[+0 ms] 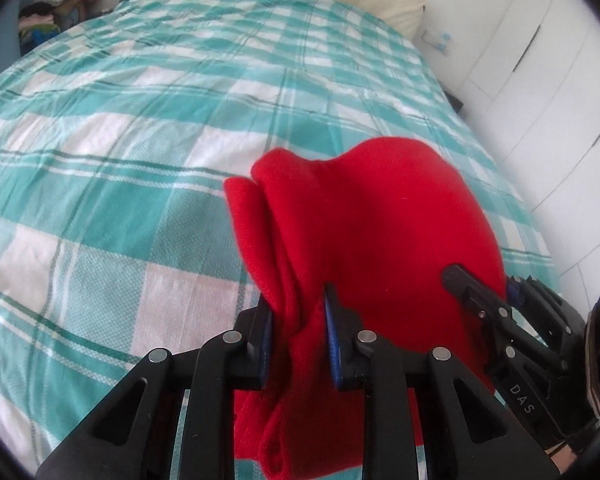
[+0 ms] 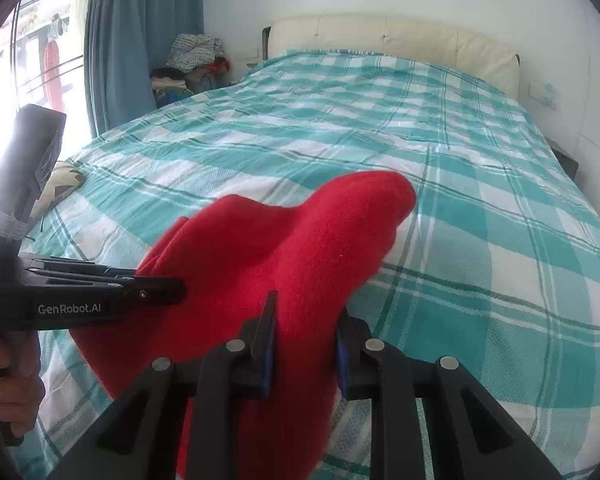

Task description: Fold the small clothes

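The red garment [image 1: 364,232] was a soft, fleecy piece of plain, bright red, bunched into thick rounded folds with no print or seam to be made out, and it hung lifted above the near edge of the bed [image 1: 140,128], over the teal-and-white checked cover. The left gripper [image 1: 298,340] was closed on a gathered fold of it, the cloth squeezed narrow between the blue-padded fingers [image 1: 332,344] and spilling down below them. The right gripper [image 2: 306,340] likewise pinched the red garment [image 2: 284,248], its jaws drawn in on a thick wad of cloth. Each gripper showed in the other's view: the right gripper [image 1: 496,300] came in against the right side of the cloth, and the left gripper [image 2: 156,288] reached in from the left, with bare fingers [image 2: 12,392] wrapped on its handle. The garment's lower part ran out of both views, so its kind and full shape could not be told. A cream headboard [image 2: 392,40] stood at the bed's far edge, a blue curtain [image 2: 140,32] and a heap of clothes [image 2: 192,64] beyond the far left corner.
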A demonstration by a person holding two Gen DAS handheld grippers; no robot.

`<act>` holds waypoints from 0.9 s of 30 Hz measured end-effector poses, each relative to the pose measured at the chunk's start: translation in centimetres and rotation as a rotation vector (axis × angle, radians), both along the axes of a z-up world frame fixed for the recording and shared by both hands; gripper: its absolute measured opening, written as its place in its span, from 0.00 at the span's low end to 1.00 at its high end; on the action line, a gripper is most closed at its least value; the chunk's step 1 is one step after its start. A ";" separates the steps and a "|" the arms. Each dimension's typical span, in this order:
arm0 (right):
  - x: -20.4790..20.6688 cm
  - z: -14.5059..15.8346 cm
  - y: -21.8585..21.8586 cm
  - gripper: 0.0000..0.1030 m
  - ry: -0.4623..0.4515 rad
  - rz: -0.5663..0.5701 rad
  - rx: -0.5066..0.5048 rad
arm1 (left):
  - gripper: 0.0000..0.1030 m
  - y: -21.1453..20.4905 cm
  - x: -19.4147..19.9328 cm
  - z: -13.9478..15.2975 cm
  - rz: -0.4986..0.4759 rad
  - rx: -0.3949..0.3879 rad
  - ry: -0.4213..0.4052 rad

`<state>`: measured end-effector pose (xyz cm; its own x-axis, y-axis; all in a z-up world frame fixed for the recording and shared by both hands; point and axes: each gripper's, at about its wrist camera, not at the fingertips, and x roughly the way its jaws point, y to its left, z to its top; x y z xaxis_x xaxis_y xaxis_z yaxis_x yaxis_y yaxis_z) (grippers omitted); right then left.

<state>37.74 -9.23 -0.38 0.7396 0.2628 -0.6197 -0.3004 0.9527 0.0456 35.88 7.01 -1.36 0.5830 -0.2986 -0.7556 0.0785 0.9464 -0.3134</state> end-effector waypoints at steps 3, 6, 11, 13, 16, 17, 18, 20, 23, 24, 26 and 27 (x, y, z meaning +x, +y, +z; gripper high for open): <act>-0.2 2.8 -0.2 0.22 -0.055 0.005 0.032 | 0.22 0.2 -0.3 2.7 -0.002 -0.002 -0.080; 0.9 3.5 -0.8 0.23 -0.041 -0.007 0.068 | 0.38 -0.5 0.3 1.8 -0.008 0.036 -0.080; 2.6 -1.5 -3.2 0.44 0.137 -0.066 0.052 | 0.64 -2.2 0.4 -2.6 0.012 0.230 -0.015; 1.6 -3.0 -5.0 0.47 0.174 -0.108 0.033 | 0.74 -2.4 -0.7 -2.1 0.018 0.268 -0.051; -1.0 -3.0 -7.5 0.66 0.173 -0.150 0.014 | 0.98 -2.5 -3.6 0.1 0.064 0.295 -0.176; -2.1 -2.5 -8.0 0.76 0.157 -0.151 0.002 | 0.99 -2.6 -4.6 0.7 0.077 0.299 -0.210; -3.3 -1.8 -8.4 0.80 0.138 -0.144 -0.006 | 0.99 -2.8 -5.5 1.4 0.079 0.297 -0.230; -5.6 -0.6 -9.0 0.84 0.111 -0.136 -0.030 | 0.99 -3.3 -6.9 2.4 0.066 0.285 -0.258; -8.9 0.9 -9.5 0.94 0.082 -0.128 -0.038 | 1.00 -4.3 -8.9 3.0 0.075 0.300 -0.269; -9.9 1.1 -9.7 0.94 0.073 -0.126 -0.033 | 1.00 -4.6 -9.5 3.1 0.083 0.313 -0.274; -11.5 1.4 -9.5 0.94 0.057 -0.120 -0.024 | 1.00 -5.3 -10.6 3.1 0.094 0.353 -0.285; -12.3 1.4 -9.4 0.94 0.045 -0.117 -0.024 | 1.00 -5.6 -11.1 3.1 0.101 0.382 -0.290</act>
<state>25.45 -18.59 1.03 0.7359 0.1609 -0.6577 -0.1850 0.9822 0.0333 24.81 1.38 1.74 0.7973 0.0369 -0.6025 0.0134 0.9968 0.0788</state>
